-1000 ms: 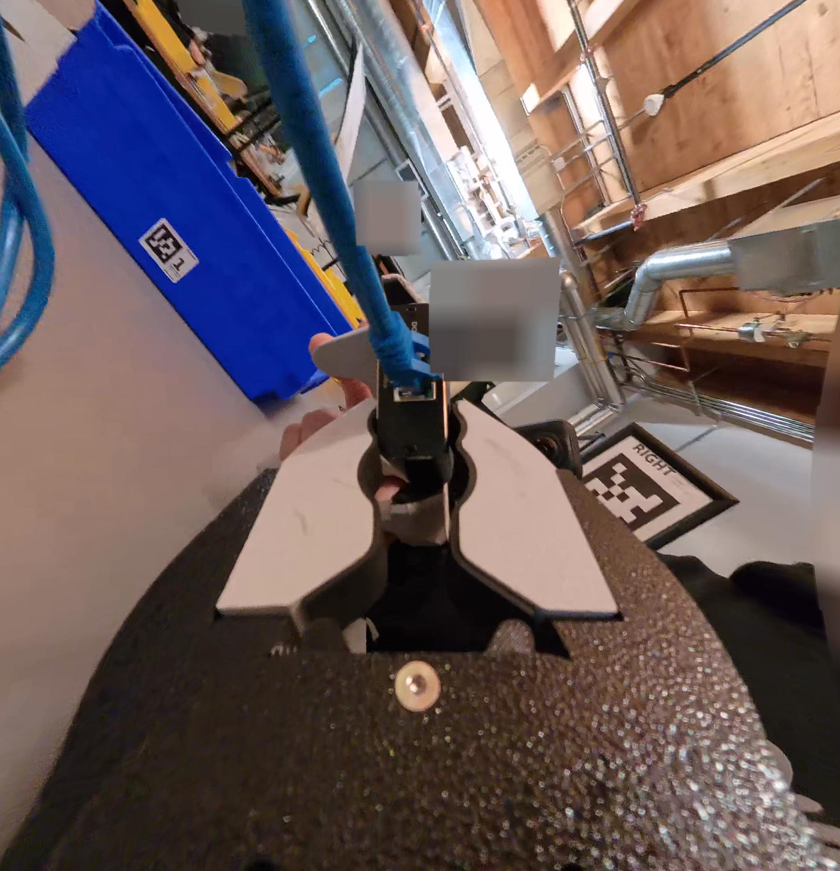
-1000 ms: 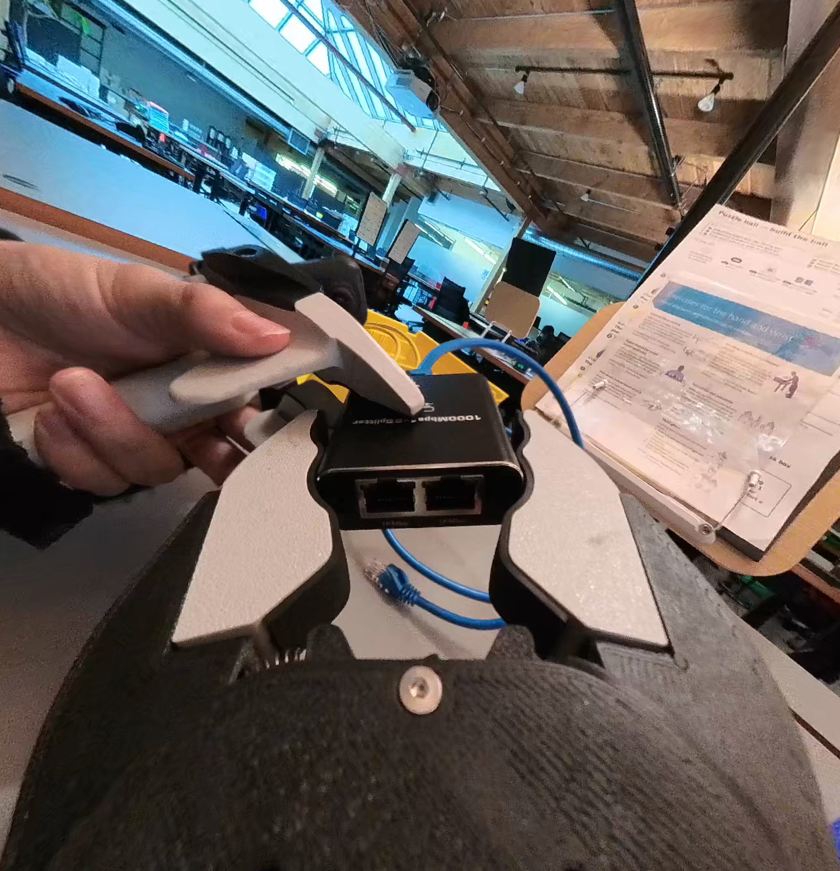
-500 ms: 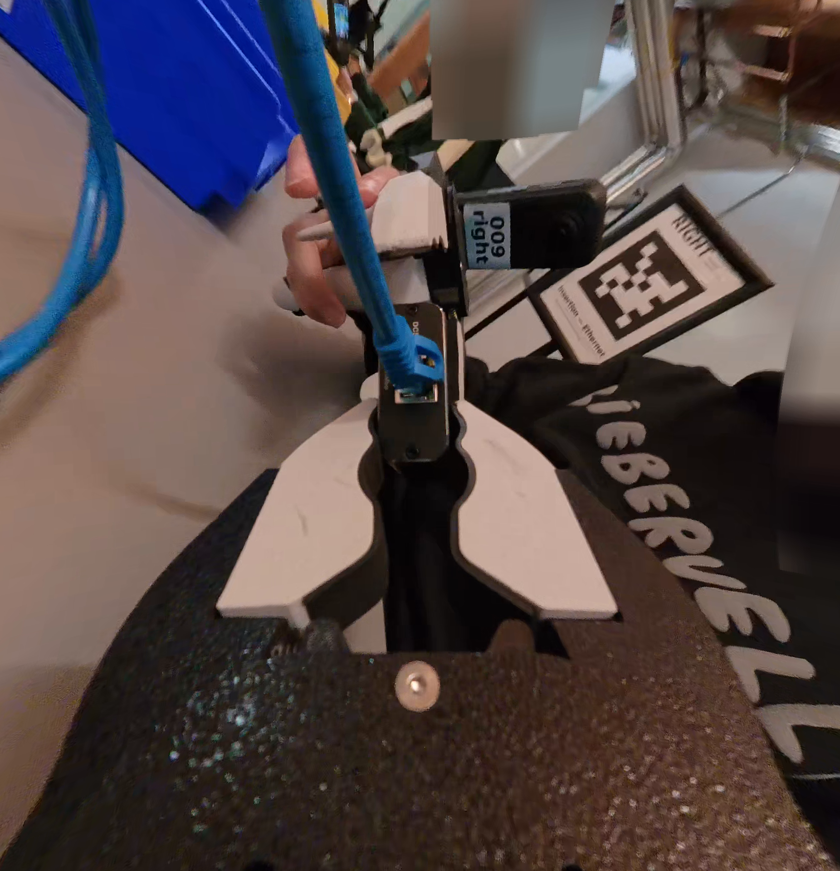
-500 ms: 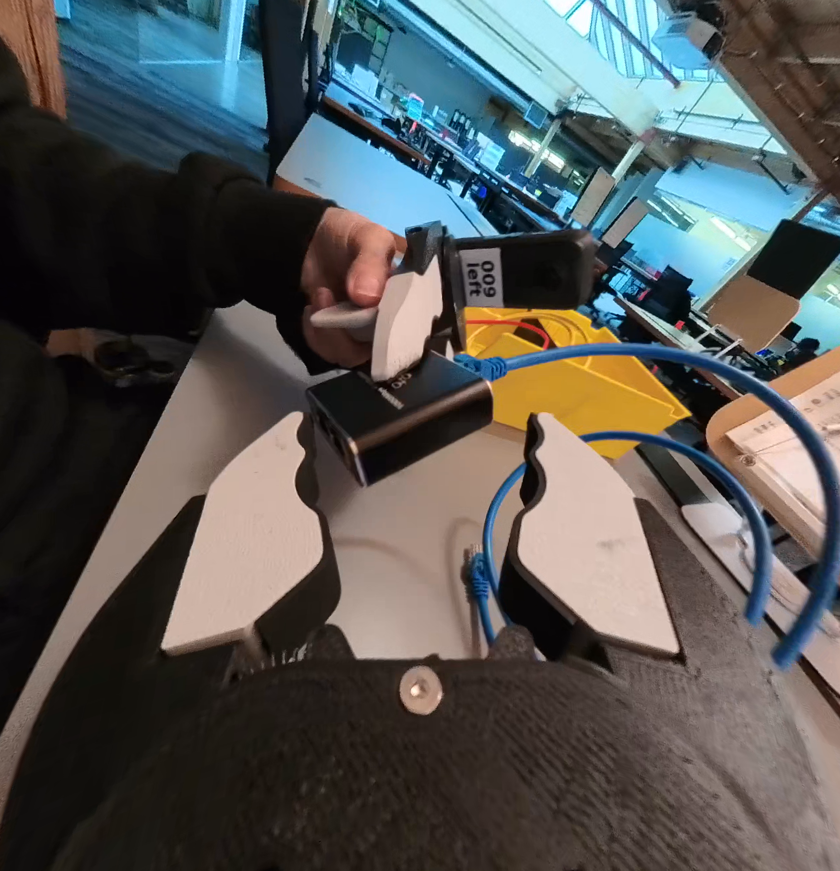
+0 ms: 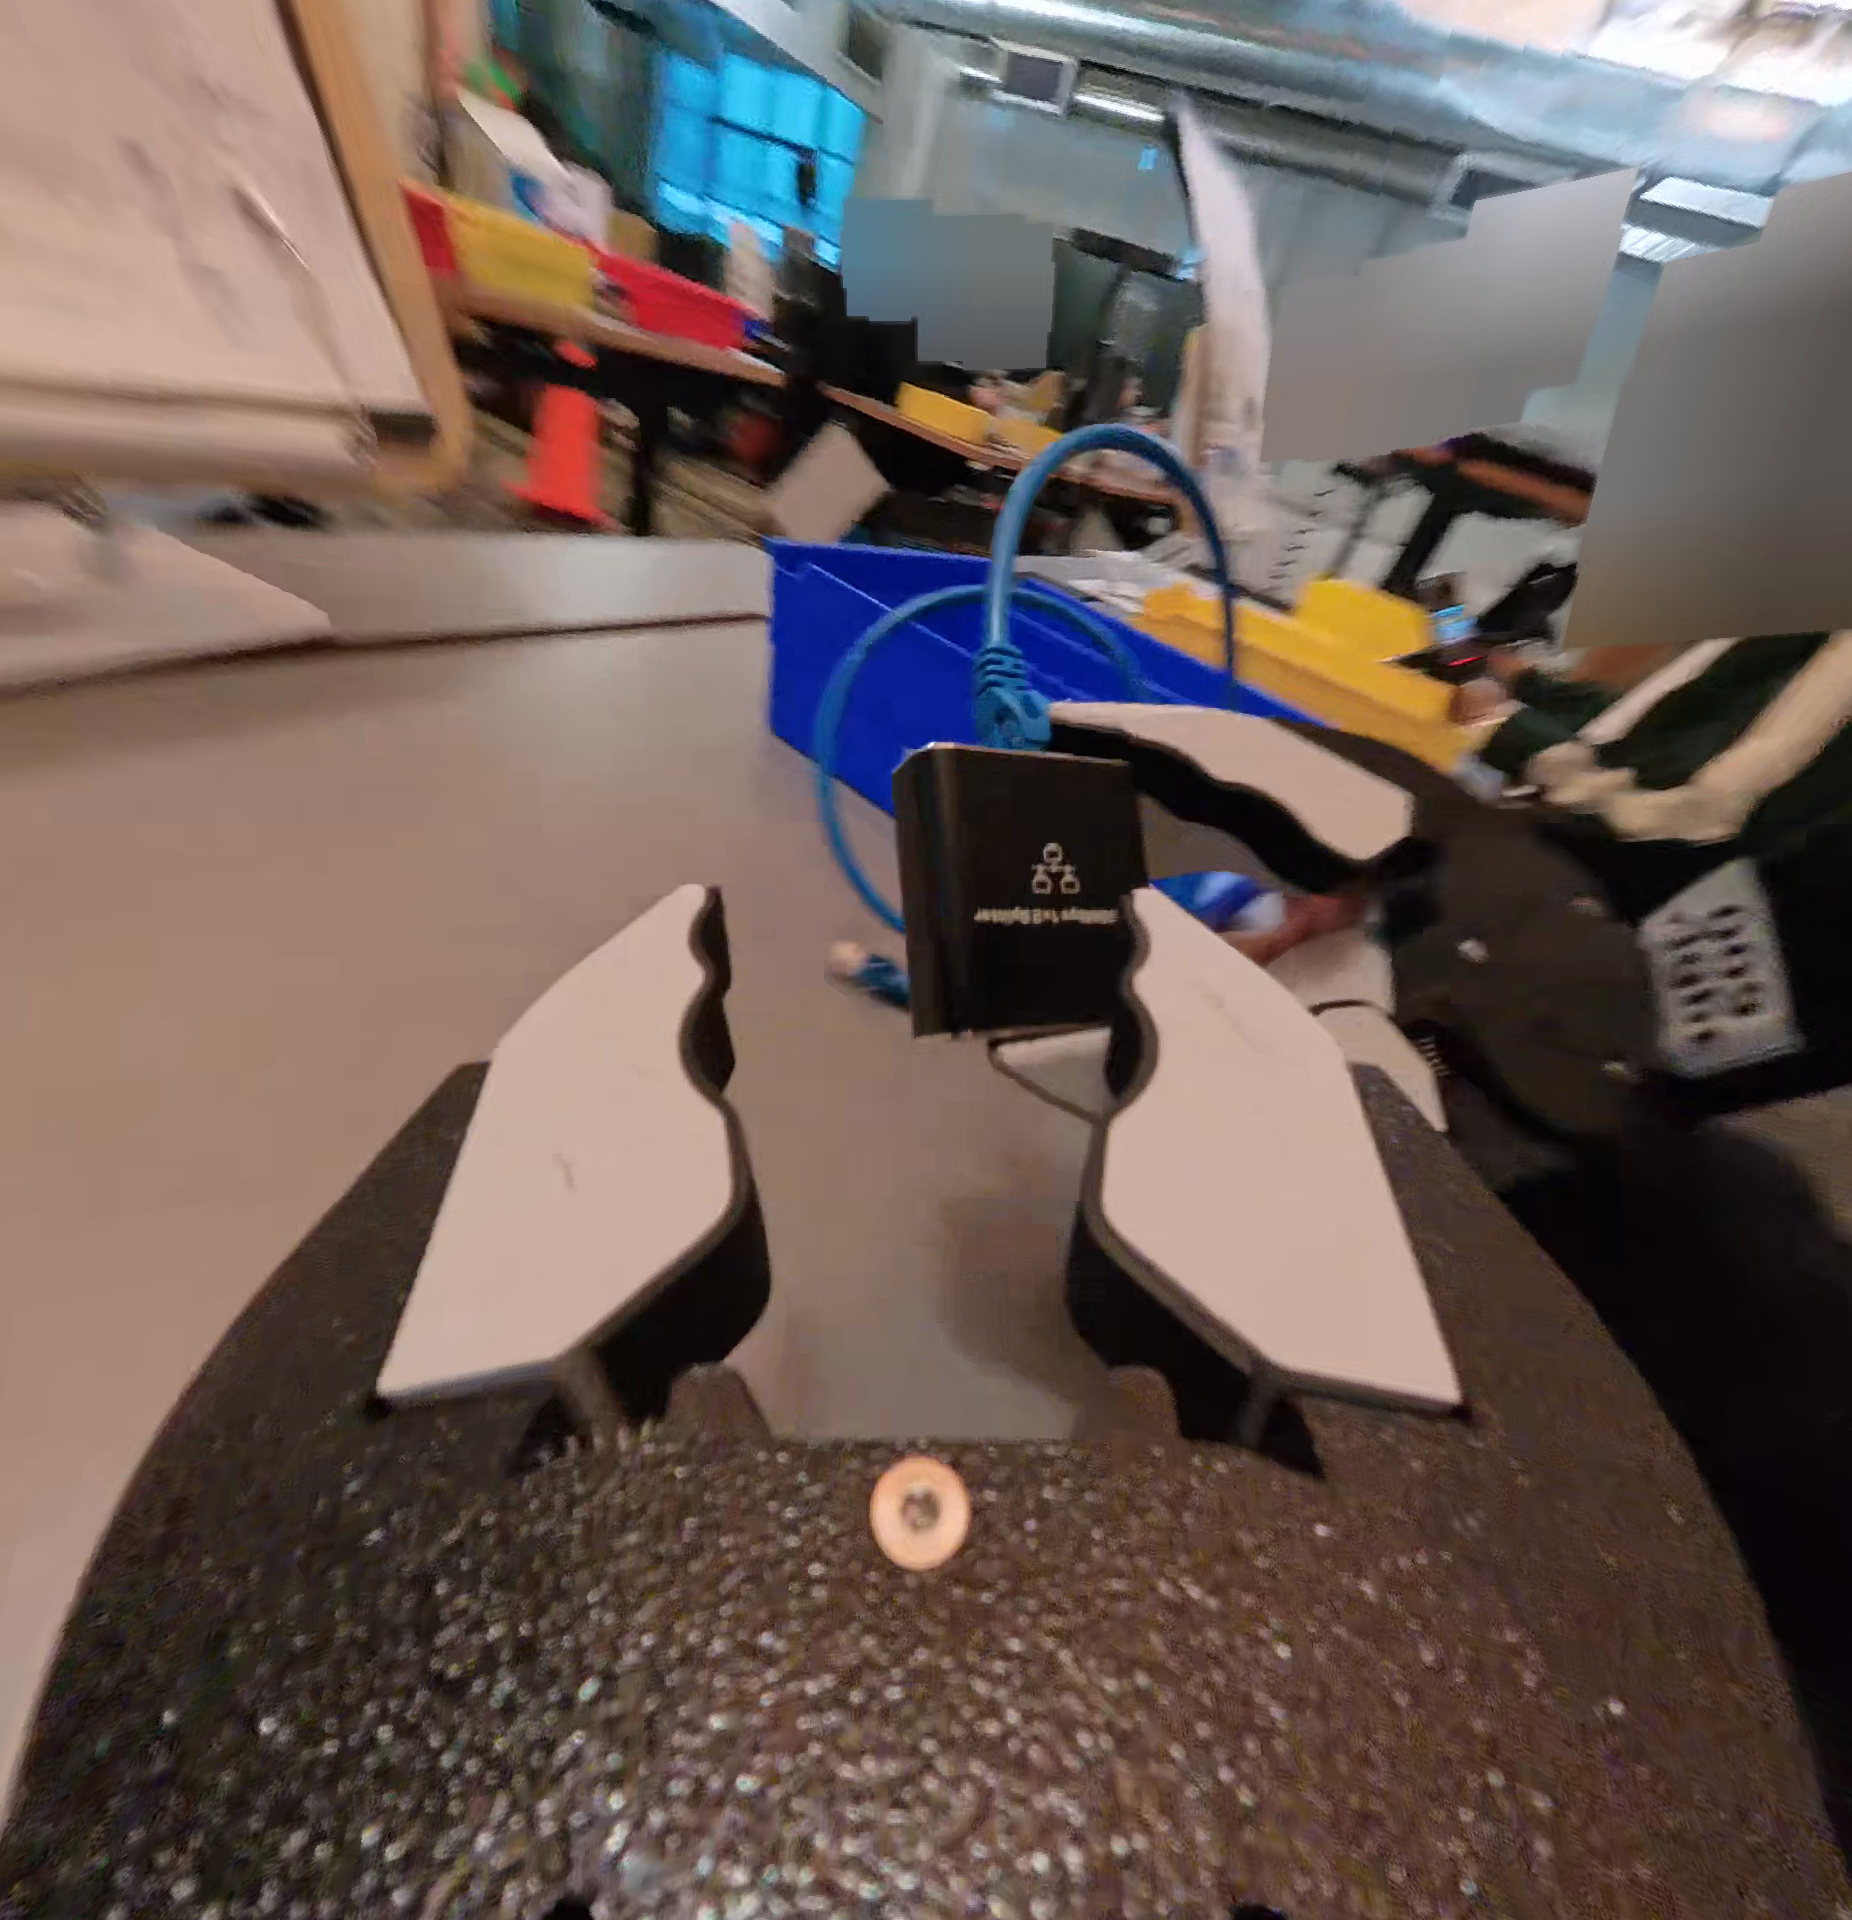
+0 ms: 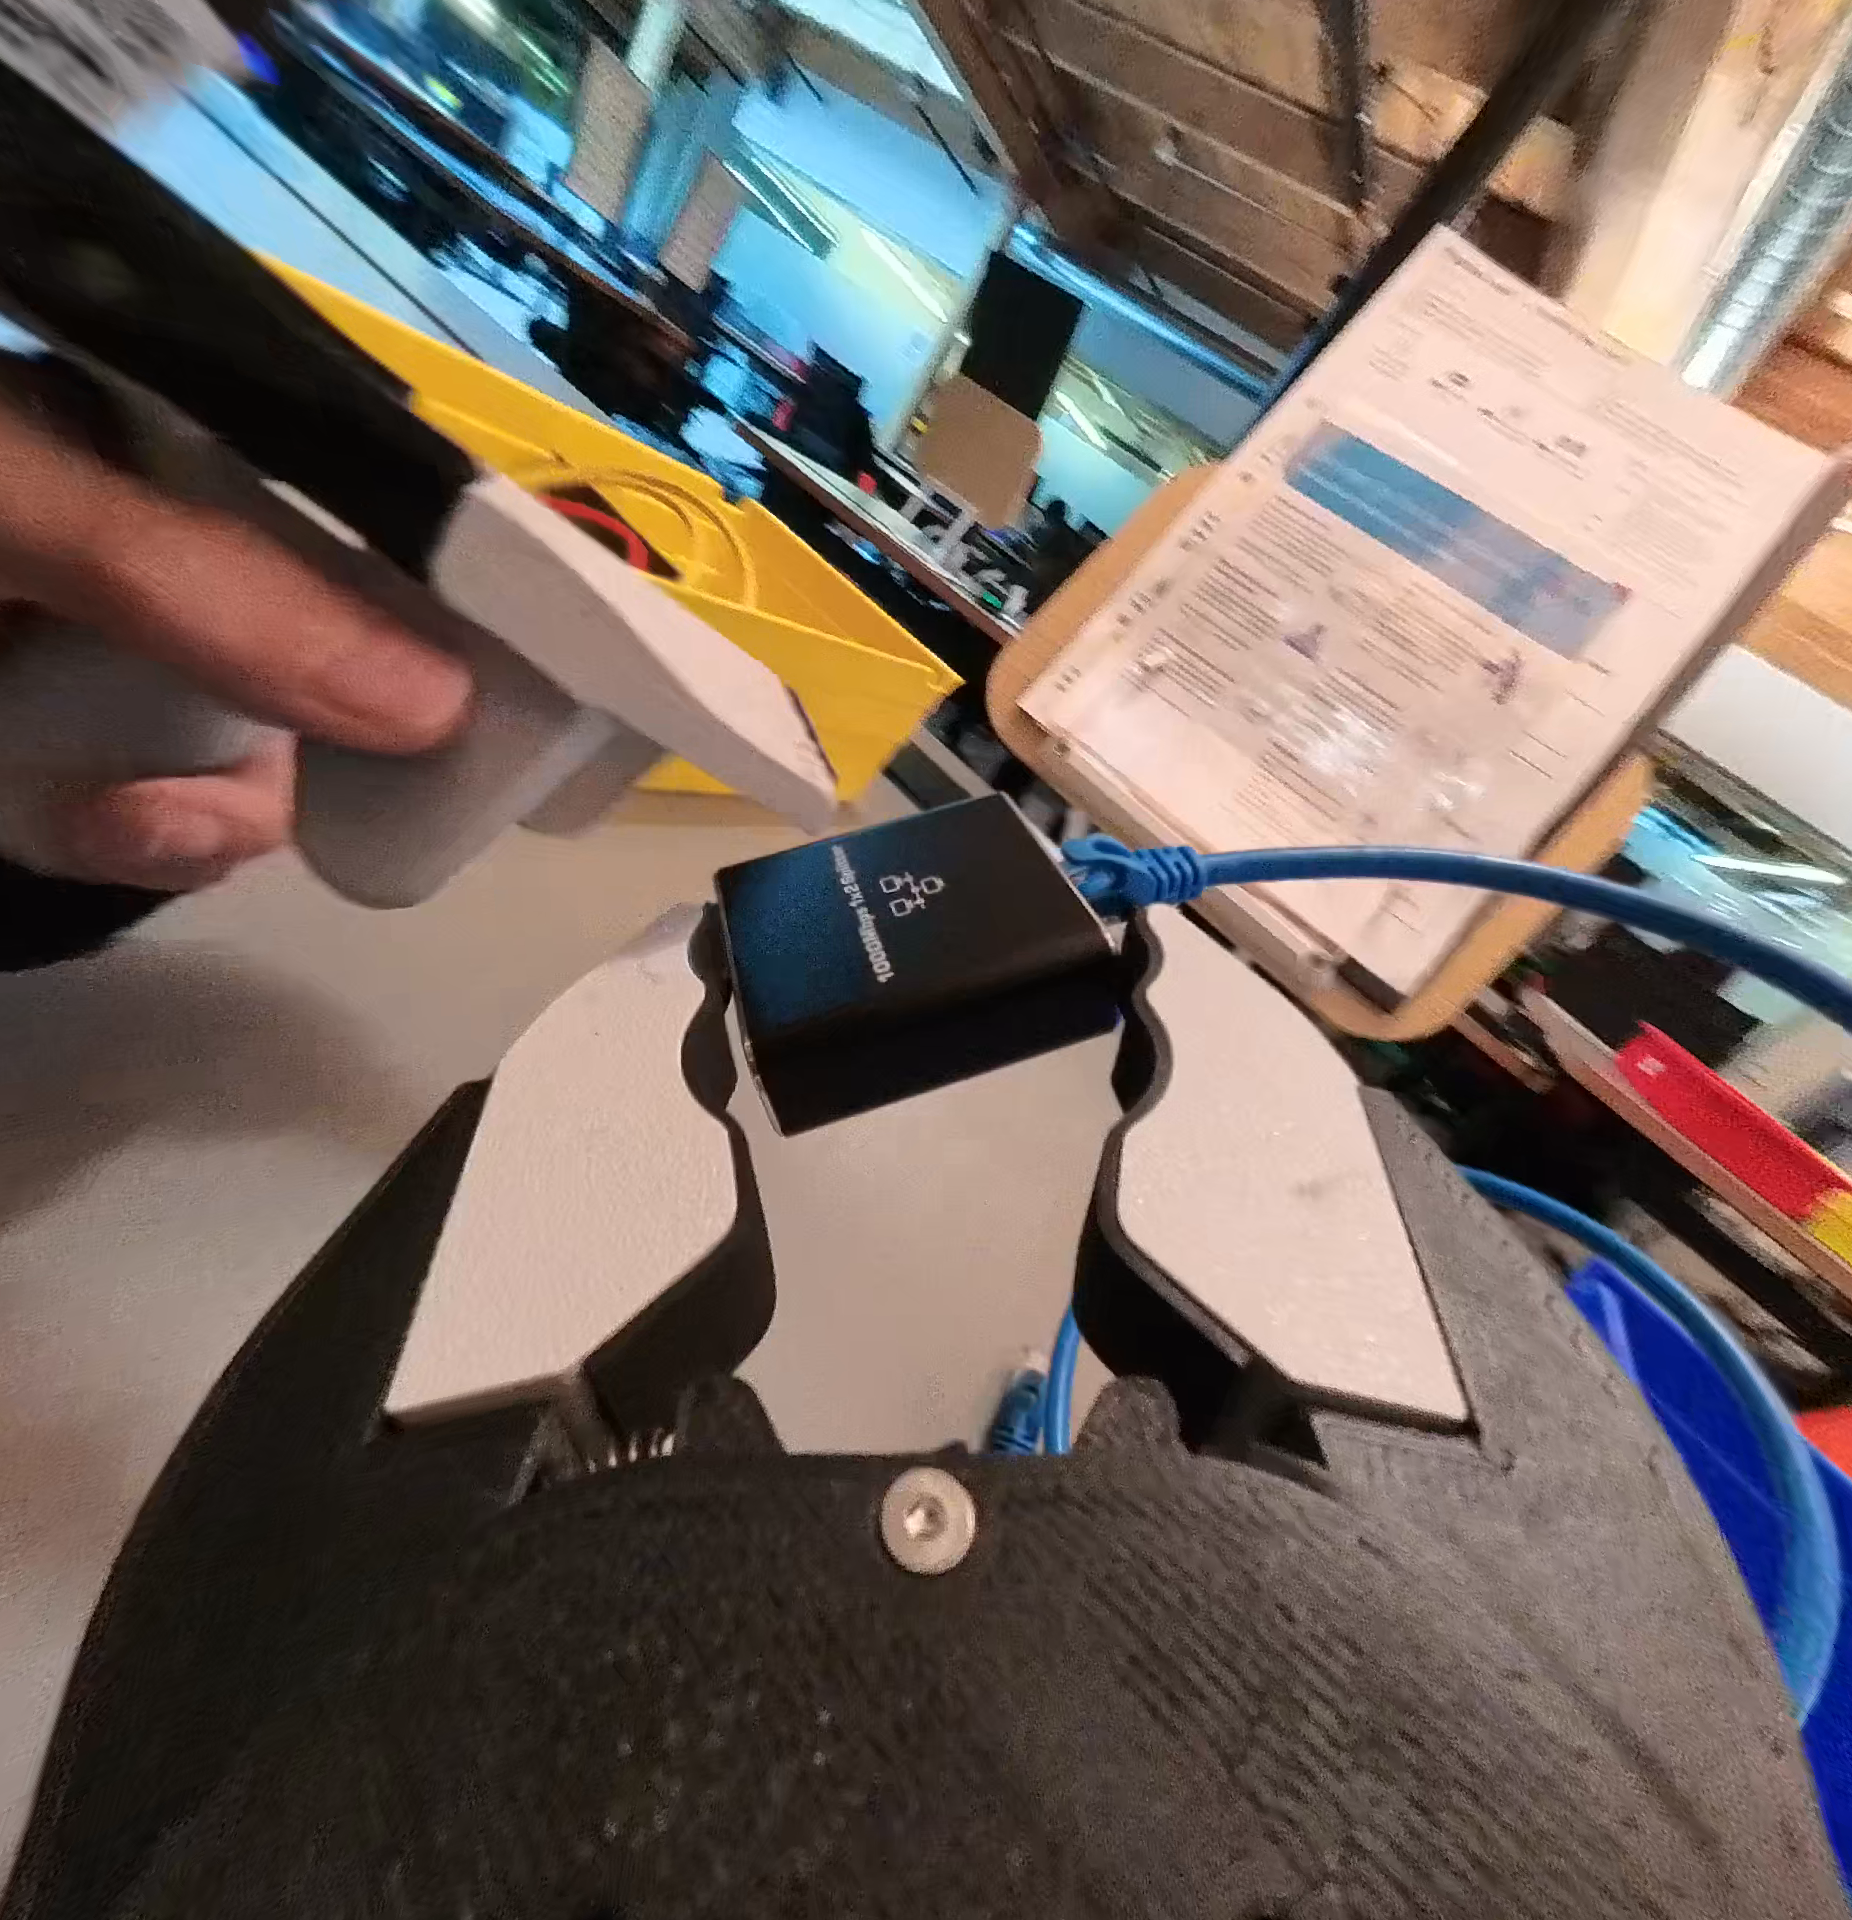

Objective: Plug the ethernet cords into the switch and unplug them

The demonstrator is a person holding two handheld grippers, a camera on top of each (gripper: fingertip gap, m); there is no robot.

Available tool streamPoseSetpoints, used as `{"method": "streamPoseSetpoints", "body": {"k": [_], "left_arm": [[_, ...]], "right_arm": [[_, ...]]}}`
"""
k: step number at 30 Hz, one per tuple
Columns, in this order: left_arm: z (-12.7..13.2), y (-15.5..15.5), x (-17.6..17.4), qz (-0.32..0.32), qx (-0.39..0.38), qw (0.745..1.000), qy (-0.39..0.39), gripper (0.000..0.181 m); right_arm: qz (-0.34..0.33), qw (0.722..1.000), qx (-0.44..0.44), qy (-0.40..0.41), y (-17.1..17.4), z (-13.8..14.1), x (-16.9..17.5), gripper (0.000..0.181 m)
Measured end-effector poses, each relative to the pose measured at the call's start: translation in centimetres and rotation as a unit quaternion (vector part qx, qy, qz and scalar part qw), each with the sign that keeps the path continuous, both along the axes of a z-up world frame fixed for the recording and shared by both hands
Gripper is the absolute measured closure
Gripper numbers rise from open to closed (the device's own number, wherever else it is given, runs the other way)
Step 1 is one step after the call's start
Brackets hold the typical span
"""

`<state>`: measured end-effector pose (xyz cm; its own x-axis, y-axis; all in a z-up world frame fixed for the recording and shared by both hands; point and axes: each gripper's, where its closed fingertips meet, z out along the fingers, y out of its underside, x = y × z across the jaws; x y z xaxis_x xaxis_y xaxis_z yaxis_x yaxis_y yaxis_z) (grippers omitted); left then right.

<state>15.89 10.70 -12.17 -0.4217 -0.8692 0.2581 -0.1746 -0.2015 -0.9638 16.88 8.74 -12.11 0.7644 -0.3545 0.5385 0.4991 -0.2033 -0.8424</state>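
One cord [image 6: 1421, 873] sits plugged; right tool [image 6: 927, 987] clamps the switch [image 6: 901, 966] (grip squarely), left tool [image 5: 917, 966] gapes wide.

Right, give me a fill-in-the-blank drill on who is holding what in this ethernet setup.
1. The black switch is clamped between the fingers of the ___ gripper.
2. The left gripper has its jaws ___ and holds nothing.
3. The cord plugged into the switch is ___ in colour.

Missing words: right; open; blue.
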Motion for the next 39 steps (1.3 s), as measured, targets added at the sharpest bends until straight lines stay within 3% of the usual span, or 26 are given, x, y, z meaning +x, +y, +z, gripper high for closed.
{"method": "streamPoseSetpoints", "body": {"k": [3, 7, 12, 15, 20, 25, 30, 33, 36, 39], "left_arm": [[0.0, 0.1, -0.1, 0.051, 0.089, 0.994, -0.022, 0.102], [-1.4, -1.7, -0.4, 0.033, 0.137, 0.989, 0.037, 0.098], [-3.4, -2.7, -1.0, -0.002, 0.117, 0.986, 0.116, 0.103], [-3.7, -2.0, -1.1, 0.008, 0.117, 0.986, 0.117, 0.122], [-3.9, -1.6, -1.1, 0.006, 0.123, 0.986, 0.112, 0.122], [-4.0, 0.0, -1.5, -0.016, 0.17, 0.979, 0.114, 0.123], [-4.6, 2.3, -1.5, 0.003, 0.248, 0.962, 0.118, 0.123], [-5.0, 3.0, -1.5, 0.009, 0.276, 0.953, 0.125, 0.124], [-5.0, 2.8, -1.5, 0.008, 0.304, 0.946, 0.112, 0.124], [-3.8, 3.3, -1.6, 0.032, 0.362, 0.928, 0.082, 0.124]], "right_arm": [[-0.051, 0.998, -0.019, -0.038, -0.5, 0.1, 1.0, 0.109], [-0.067, 0.989, -0.067, -0.115, -0.1, -0.2, 0.2, 0.109], [-0.076, 0.972, -0.11, -0.196, 1.2, -0.5, -1.5, 0.109], [-0.08, 0.964, -0.127, -0.219, 1.6, -0.7, -1.8, 0.109], [-0.064, 0.963, -0.133, -0.226, 1.9, -1.0, -2.0, 0.11], [0.052, 0.977, -0.125, -0.162, 2.3, -1.2, -3.6, 0.114], [0.174, 0.973, -0.137, -0.067, 1.9, -1.5, -6.3, 0.11], [0.173, 0.975, -0.131, -0.038, 1.9, -0.6, -6.5, 0.115], [0.155, 0.972, -0.175, 0.019, 1.8, -2.7, -5.4, 0.11], [0.191, 0.966, -0.135, 0.109, 2.0, -3.3, -5.5, 0.112]]}}
